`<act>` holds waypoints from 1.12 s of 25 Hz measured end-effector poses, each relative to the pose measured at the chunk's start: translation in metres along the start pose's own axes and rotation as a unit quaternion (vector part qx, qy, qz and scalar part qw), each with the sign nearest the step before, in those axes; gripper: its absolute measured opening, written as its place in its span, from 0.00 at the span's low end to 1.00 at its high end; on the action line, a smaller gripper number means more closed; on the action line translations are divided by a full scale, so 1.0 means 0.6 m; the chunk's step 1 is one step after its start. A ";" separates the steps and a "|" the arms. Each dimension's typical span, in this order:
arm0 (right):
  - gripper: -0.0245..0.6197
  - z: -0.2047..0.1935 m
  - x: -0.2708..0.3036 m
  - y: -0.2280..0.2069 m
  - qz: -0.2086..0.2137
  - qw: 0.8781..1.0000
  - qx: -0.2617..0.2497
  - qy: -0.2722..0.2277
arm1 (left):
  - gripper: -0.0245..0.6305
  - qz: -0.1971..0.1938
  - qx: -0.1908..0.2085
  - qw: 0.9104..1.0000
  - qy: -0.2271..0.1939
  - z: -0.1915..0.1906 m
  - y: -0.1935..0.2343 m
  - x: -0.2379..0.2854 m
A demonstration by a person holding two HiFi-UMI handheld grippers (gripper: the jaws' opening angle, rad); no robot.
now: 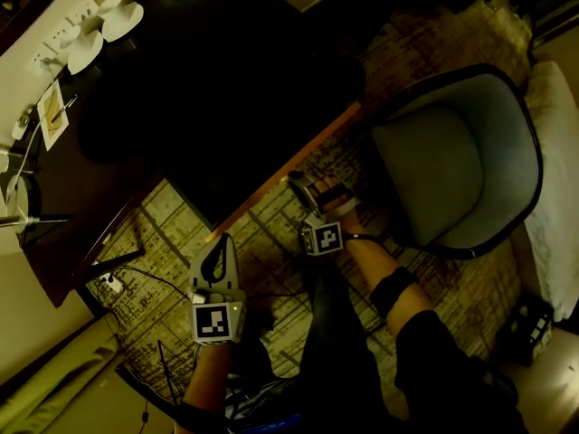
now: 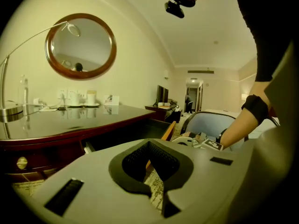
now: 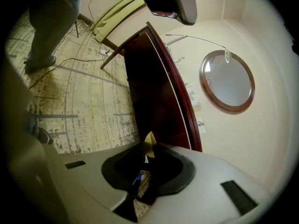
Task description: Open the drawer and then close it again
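One dark wooden drawer (image 1: 288, 166) stands pulled out of the reddish desk (image 1: 72, 197). Two grippers: the right gripper (image 1: 304, 184) clamps its one brass-coloured handle (image 3: 149, 143); the left gripper (image 1: 216, 242) is closed, empty.

The left gripper (image 2: 150, 143) fills the lower frame, its grey jaws closed together with nothing between them. Beyond it a dark wooden desk (image 2: 70, 122) stands with its drawer (image 2: 126, 135) pulled open. A round mirror (image 2: 80, 45) hangs above the desk. To the right, a person's arm (image 2: 243, 120) holds the right gripper (image 2: 198, 140) just beside the drawer's front, near a grey chair (image 2: 210, 122).
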State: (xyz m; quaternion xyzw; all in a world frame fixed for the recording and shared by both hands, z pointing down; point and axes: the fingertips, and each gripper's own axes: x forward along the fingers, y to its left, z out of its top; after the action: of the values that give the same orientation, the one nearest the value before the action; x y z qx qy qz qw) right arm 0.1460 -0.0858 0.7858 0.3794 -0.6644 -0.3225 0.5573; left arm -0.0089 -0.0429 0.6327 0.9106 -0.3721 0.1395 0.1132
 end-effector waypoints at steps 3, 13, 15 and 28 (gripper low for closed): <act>0.16 -0.011 -0.035 0.023 0.010 1.000 0.007 0.014 | 0.04 -0.021 0.011 1.000 0.007 0.008 -0.017 -0.002; 0.18 -0.034 -0.093 0.056 0.036 0.997 0.042 0.054 | 0.04 -0.075 0.046 0.996 0.004 0.050 -0.069 -0.002; 0.20 -0.035 -0.103 0.051 0.043 0.995 0.064 0.067 | 0.04 -0.079 0.046 0.996 0.002 0.070 -0.071 -0.009; 0.04 0.019 -0.312 -0.194 0.010 0.966 0.235 0.110 | 0.04 -0.058 0.049 0.997 -0.006 0.240 -0.046 -0.130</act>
State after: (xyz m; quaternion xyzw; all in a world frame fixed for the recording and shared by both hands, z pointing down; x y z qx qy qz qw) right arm 0.1685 0.0171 0.5918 0.5261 -0.6600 -0.1078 0.5254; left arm -0.0182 -0.0182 0.4688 0.9358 -0.3125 0.1453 0.0739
